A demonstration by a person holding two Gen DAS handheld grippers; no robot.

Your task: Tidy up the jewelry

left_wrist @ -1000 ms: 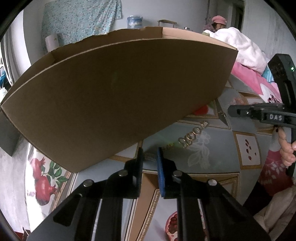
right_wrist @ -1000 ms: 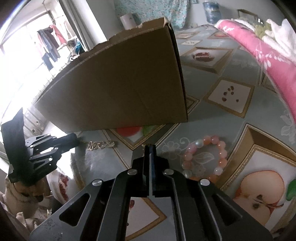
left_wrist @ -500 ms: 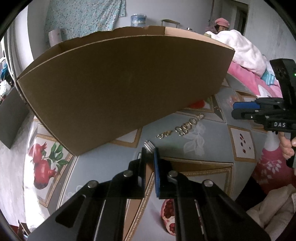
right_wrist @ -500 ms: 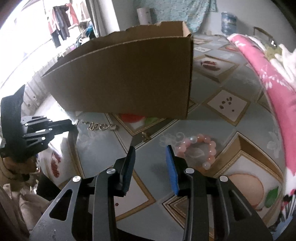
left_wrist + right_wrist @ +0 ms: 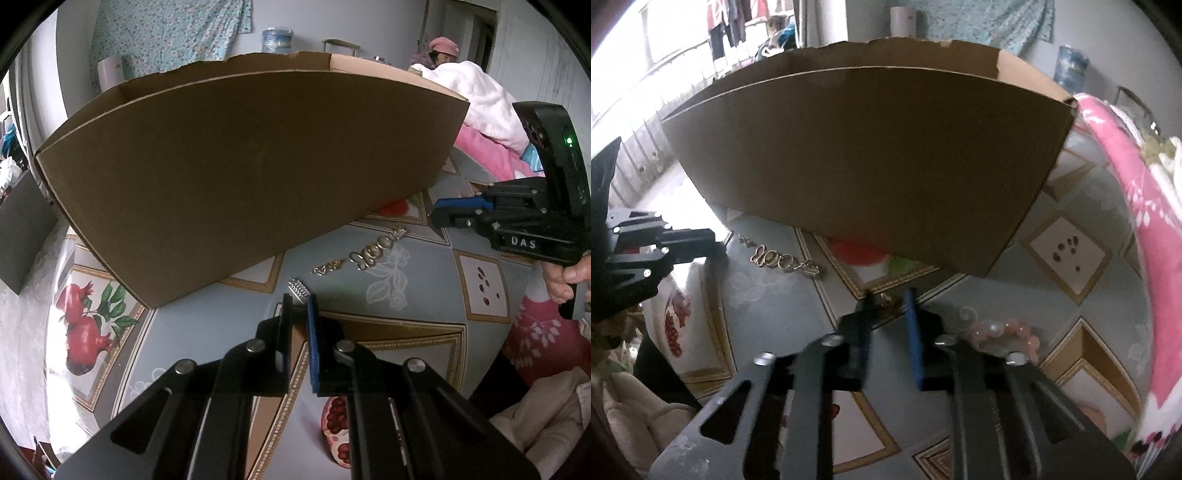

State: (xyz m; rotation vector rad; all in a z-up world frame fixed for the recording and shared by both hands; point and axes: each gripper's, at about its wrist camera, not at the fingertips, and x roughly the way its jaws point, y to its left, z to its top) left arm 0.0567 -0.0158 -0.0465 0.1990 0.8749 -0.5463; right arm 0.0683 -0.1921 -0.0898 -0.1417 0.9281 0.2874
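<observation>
A big brown cardboard box (image 5: 240,177) stands on the patterned tablecloth; it also fills the right wrist view (image 5: 871,155). My left gripper (image 5: 298,300) is shut on a small silver rhinestone piece (image 5: 298,290) held just above the cloth. A gold chain bracelet (image 5: 364,253) lies beyond it, also seen in the right wrist view (image 5: 779,258). My right gripper (image 5: 888,301) is open low over the cloth, with a small gold item (image 5: 886,300) between its fingertips. A pink bead bracelet (image 5: 1004,334) lies right of it, partly hidden.
The tablecloth (image 5: 406,295) has fruit pictures in gold frames. A pink and white blanket (image 5: 1145,206) lies along the right side. A person in a pink hat (image 5: 441,50) sits at the back. A water jug (image 5: 277,38) stands behind the box.
My left gripper closed on the silver piece and lifted it slightly. My right gripper opened and moved left and down toward the small gold item near the box.
</observation>
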